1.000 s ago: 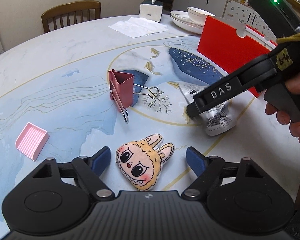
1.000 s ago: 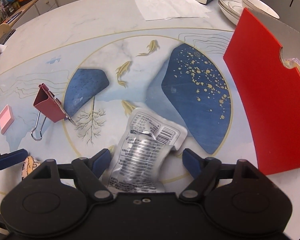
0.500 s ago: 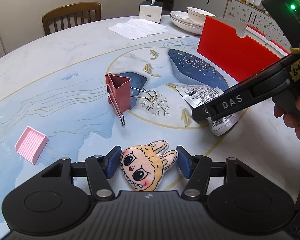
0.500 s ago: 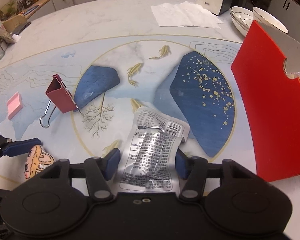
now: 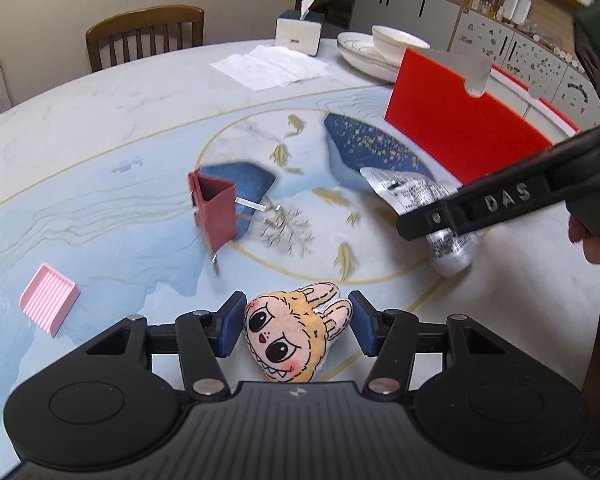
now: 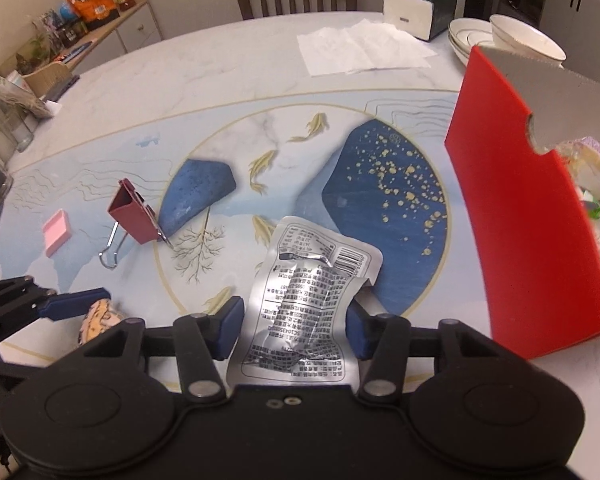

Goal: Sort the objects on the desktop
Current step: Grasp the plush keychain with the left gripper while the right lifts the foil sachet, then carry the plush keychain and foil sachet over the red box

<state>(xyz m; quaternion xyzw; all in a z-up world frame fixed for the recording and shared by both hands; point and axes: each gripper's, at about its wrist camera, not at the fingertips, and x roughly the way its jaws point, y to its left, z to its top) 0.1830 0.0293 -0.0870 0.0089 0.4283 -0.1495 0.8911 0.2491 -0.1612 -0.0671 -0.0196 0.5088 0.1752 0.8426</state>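
Two grips stood ready at once, one per hand. The left gripper (image 5: 296, 326) had just been closing, and its blue fingers (image 5: 230, 330) sat on either side of the plush face (image 5: 294, 340): the near one touched the toy's edge, the far one stood just beside the ears, so whether the squeeze was complete could not be told. The toy's long axis ran away from the fingers, ears pointing out ahead, and it appeared to rest on the tabletop (image 5: 100, 184).

The right gripper (image 6: 294, 328) had likewise just been closing, and its fingers (image 6: 228, 330) pinched the silver foil packet (image 6: 304, 308) across its narrow middle. The packet's long axis ran straight out between the fingers, its free end reaching past them toward the blue patch, and it looked raised off the tabletop.

The red box (image 6: 524, 216) lay just to the right of the right fingers, nearer that hand than the left, so the packet probably went first. The binder clip (image 6: 134, 216) and the pink ridged piece (image 6: 56, 232) lay well out to the left.
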